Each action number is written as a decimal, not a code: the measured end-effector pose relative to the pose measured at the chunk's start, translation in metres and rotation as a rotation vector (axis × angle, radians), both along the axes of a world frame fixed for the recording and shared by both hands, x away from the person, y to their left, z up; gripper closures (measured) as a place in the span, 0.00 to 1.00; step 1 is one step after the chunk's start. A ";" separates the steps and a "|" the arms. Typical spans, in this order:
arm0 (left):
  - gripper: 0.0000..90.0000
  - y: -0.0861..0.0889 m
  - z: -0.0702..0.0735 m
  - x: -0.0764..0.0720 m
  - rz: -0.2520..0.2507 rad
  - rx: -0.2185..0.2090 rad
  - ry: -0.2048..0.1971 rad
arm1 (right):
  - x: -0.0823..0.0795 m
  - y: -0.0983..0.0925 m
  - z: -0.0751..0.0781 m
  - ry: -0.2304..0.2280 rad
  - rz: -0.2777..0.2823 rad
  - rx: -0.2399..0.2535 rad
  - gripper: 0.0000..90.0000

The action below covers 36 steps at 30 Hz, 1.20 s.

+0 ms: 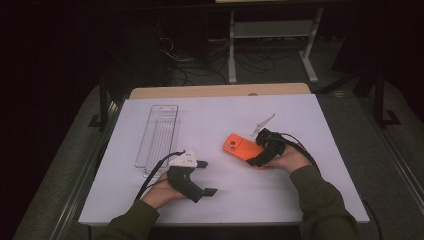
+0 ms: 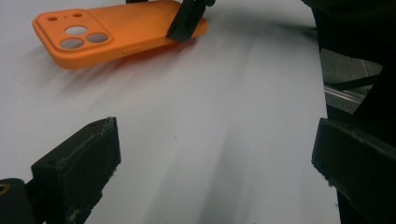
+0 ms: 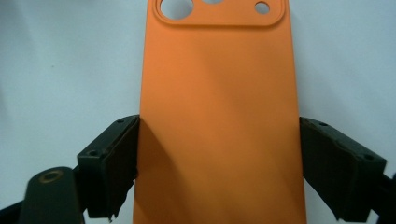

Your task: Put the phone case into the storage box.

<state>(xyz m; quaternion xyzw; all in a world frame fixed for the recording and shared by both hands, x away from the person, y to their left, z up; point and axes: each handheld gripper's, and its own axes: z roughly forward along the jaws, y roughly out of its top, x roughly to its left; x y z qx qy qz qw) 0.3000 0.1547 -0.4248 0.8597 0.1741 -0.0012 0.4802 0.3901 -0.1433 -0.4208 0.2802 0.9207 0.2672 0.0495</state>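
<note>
The orange case point(image 3: 219, 116) is clamped across its long edges by the right tool point(image 3: 219, 168); light, flexible, slightly slippery, it seems. The left tool point(image 2: 215, 172) is held open, empty.

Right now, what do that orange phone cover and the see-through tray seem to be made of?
The orange phone cover looks like soft silicone or matte rubbery plastic: an even, dull surface without glare, rounded edges and moulded camera holes. That it is soft is a guess. The see-through tray looks like clear hard plastic, perhaps acrylic: the white table shows through it, and its rims catch bright glints.
</note>
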 end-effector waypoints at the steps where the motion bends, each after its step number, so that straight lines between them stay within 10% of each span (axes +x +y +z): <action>1: 0.01 0.000 0.000 0.000 -0.001 0.000 -0.002 | 0.000 -0.001 0.002 0.000 0.001 0.005 0.17; 36: 0.01 -0.001 0.020 0.014 0.001 0.054 -0.012 | -0.004 -0.030 0.040 -0.051 0.058 0.004 0.17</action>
